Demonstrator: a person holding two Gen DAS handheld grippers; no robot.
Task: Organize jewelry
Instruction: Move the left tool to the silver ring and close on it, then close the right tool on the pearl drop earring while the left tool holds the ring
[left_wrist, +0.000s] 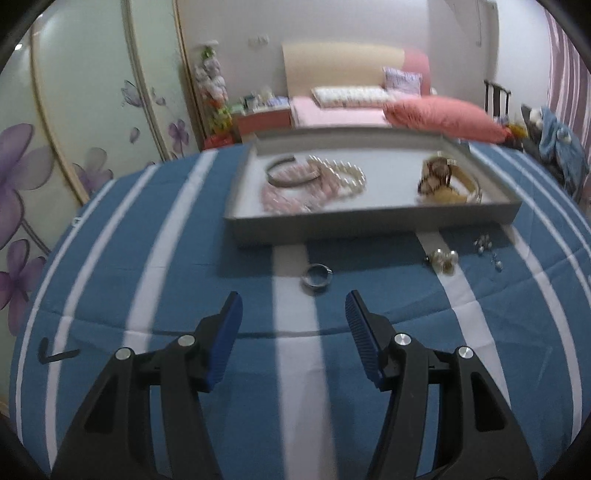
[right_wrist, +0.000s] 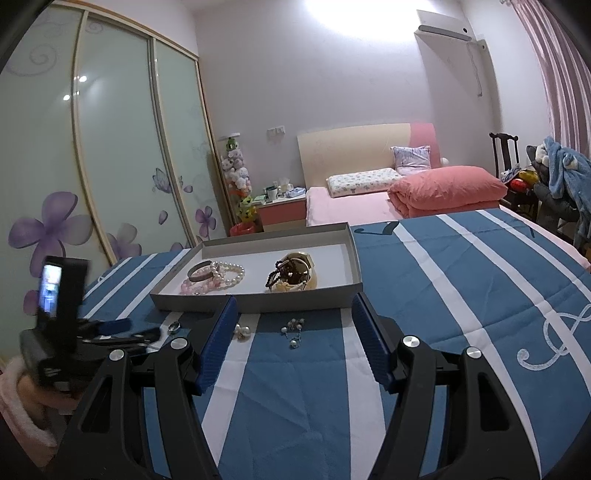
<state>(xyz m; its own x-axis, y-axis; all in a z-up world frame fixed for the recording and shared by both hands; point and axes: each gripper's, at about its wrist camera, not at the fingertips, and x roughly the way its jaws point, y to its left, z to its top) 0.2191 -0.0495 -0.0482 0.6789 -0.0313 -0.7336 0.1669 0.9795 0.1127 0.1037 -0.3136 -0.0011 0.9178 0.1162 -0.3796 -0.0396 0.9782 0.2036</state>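
Observation:
A grey tray lies on the blue striped cloth. It holds a dark bangle, pink beads, a pearl bracelet and a gold watch with dark beads. In front of the tray lie a silver ring, pearl earrings and small bead earrings. My left gripper is open, just short of the ring. My right gripper is open, around the bead earrings' spot but above them.
The left gripper's body and camera show at the left of the right wrist view. Behind the table are a wardrobe, a bed with pink bedding and a chair with clothes.

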